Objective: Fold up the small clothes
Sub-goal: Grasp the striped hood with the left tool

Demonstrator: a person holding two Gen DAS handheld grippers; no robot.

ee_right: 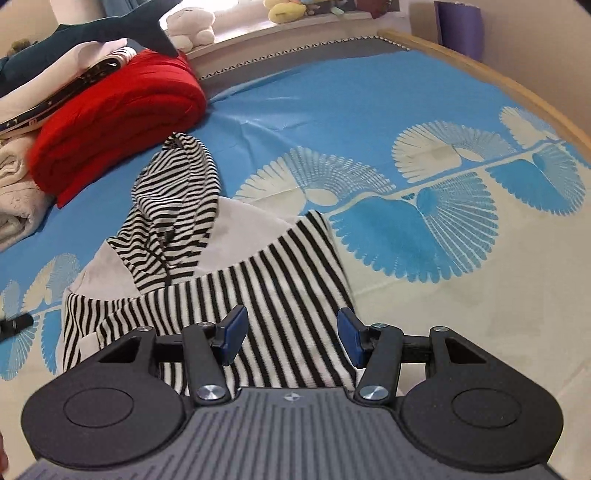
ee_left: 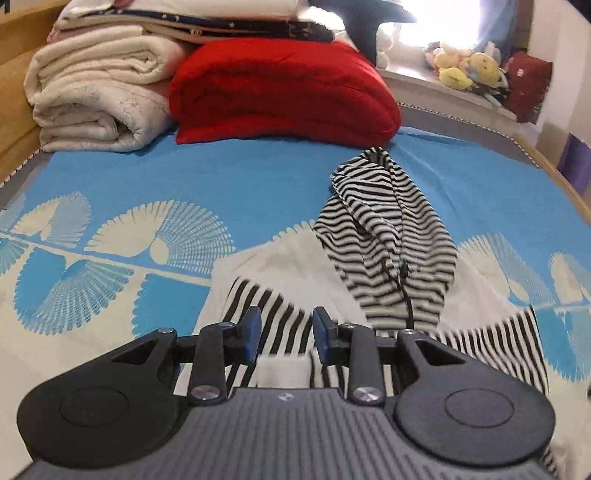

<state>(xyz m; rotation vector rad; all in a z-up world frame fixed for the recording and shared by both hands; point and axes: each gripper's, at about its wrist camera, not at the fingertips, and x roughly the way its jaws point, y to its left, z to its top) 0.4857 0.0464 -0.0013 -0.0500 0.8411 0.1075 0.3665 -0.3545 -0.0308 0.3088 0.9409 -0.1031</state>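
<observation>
Striped garment (ee_left: 384, 236) flat beneath left tool (ee_left: 286, 334) and right tool (ee_right: 291, 338); both spread, empty.

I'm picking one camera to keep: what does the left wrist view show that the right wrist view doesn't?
Only the left wrist view: the left gripper, open, and a dark red cushion on the sill.
Only the right wrist view: the right gripper, open, and a purple box.
Both: the striped hooded garment, the red blanket and the blue bedsheet.

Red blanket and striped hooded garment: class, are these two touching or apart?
Apart. The left wrist view shows a strip of blue bedsheet between the red blanket and the tip of the striped hooded garment.
</observation>
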